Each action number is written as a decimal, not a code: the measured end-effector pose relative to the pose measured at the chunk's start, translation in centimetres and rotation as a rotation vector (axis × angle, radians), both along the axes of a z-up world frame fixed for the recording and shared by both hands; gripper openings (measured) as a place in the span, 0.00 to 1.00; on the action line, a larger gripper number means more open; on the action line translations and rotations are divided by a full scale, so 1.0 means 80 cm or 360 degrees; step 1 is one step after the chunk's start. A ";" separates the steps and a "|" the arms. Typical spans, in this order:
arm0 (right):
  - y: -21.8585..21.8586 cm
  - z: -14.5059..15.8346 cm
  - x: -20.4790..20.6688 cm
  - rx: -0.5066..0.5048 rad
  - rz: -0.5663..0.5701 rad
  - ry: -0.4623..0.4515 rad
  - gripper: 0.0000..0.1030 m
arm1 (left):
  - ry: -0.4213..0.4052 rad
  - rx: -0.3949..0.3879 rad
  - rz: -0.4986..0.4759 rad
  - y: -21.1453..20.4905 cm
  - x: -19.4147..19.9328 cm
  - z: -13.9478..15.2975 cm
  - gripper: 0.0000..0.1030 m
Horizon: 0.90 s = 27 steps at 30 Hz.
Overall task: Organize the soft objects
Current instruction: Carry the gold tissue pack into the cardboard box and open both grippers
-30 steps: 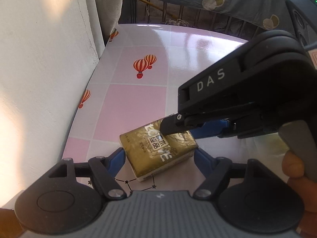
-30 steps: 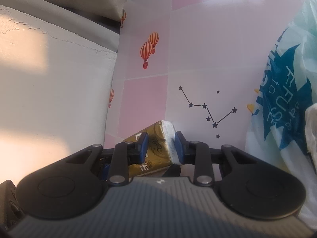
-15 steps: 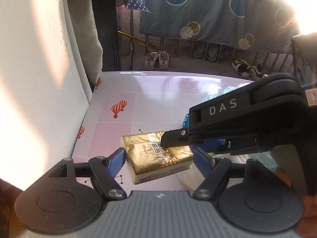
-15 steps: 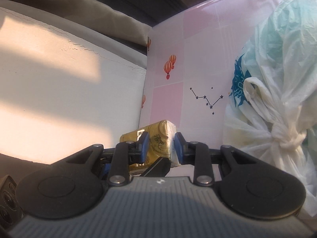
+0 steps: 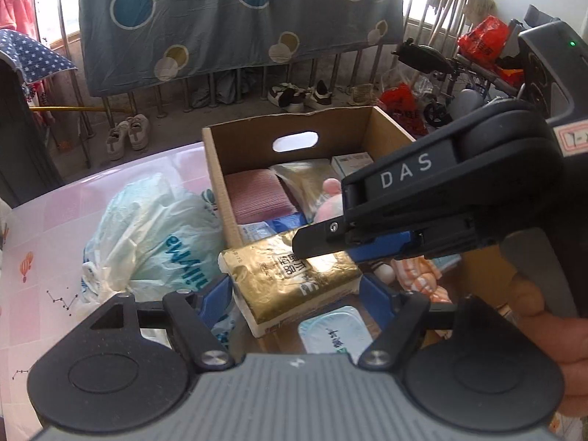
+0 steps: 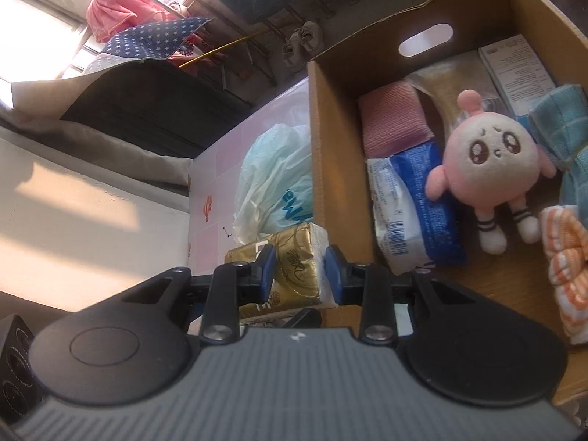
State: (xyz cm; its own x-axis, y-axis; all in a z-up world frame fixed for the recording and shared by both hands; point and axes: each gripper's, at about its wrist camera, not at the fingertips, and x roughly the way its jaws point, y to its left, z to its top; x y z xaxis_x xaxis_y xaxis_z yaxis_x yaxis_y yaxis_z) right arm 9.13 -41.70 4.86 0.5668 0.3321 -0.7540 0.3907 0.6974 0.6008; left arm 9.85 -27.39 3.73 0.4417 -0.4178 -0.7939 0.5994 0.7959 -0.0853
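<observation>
Both claws, the wide left claw [image 5: 296,296] and narrow right claw [image 6: 300,272], pinch the gold tissue pack [image 5: 290,275] over the cardboard box [image 6: 341,169]; the right claw's jaws have just eased open, so it may slip onto the box wall

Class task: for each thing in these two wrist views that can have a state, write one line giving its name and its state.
Gold tissue pack: lifted, clamped at both ends.
Right gripper: shut on the pack, fingers just eased slightly.
Left gripper: shut across the pack's length.
Cardboard box: open-topped, partly filled.
Pink plush doll: lying face up in the box.
White plastic bag: slumped beside the box.
</observation>
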 end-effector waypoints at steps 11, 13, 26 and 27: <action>-0.092 -0.062 -0.041 -0.0148 0.0064 0.0279 0.28 | 0.0467 0.0111 -0.0232 -0.089 -0.009 -0.094 0.74; -0.092 -0.073 -0.033 -0.0201 0.0096 0.0306 0.28 | 0.0521 0.0128 -0.0241 -0.090 -0.008 -0.104 0.74; -0.115 -0.061 -0.046 -0.0042 -0.0058 0.0069 0.28 | 0.0421 0.0071 -0.0132 -0.062 0.012 -0.083 0.77; -0.116 -0.054 -0.050 -0.0032 -0.0079 0.0041 0.28 | 0.0411 0.0055 -0.0121 -0.057 0.013 -0.079 0.77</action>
State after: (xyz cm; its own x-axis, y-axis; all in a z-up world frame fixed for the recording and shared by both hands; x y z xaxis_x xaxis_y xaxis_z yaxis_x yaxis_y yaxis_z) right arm 5.12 -50.99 0.50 0.5627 0.2887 -0.7746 0.4402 0.6885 0.5764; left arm 10.93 -31.92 -2.58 0.1910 -0.4125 -0.8907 0.6196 0.7545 -0.2165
